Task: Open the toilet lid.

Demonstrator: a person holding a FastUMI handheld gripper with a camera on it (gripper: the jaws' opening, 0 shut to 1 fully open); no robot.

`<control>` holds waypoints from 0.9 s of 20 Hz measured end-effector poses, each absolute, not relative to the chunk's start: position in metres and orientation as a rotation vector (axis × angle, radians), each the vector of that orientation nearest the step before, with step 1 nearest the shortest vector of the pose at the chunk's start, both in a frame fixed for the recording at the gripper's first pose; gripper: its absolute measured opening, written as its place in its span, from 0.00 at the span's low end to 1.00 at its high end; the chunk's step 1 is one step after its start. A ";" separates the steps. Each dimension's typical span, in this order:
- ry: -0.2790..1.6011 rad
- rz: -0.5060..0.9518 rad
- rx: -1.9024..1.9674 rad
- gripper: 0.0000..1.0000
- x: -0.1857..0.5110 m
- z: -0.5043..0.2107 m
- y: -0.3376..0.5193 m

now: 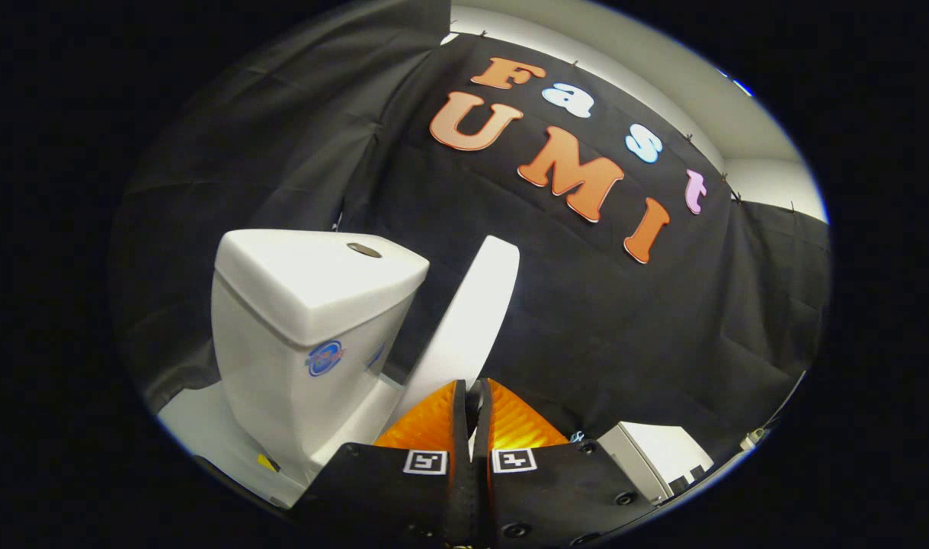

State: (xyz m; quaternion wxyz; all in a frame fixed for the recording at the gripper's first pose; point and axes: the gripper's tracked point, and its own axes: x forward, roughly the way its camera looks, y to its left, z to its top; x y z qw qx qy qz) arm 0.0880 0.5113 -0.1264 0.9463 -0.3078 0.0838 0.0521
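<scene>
A white toilet stands tilted in the gripper view, its tank (312, 305) to the left of my fingers, with a metal flush button (363, 249) on top. The white lid (472, 305) is raised and steep, rising from just ahead of my fingertips and leaning toward the tank. My gripper (472, 393) is shut, its fingers pressed together with only a thin dark slit between them. The tips sit at the lid's lower edge; nothing shows between them. The bowl and seat are hidden behind the fingers.
Black cloth walls close in behind and on both sides of the toilet. A white boxy object (662, 450) sits low to the right of my fingers. White floor or base (197, 427) shows left of the tank.
</scene>
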 end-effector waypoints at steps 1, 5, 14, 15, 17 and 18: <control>0.166 0.114 -0.643 0.08 0.085 -0.128 0.519; 0.162 0.156 -0.681 0.08 0.079 -0.136 0.548; 0.190 0.116 -0.684 0.08 0.084 -0.135 0.550; 0.202 0.118 -0.669 0.10 0.083 -0.135 0.549; 0.218 0.125 -0.637 0.12 0.082 -0.132 0.549; 0.226 0.132 -0.619 0.13 0.083 -0.133 0.549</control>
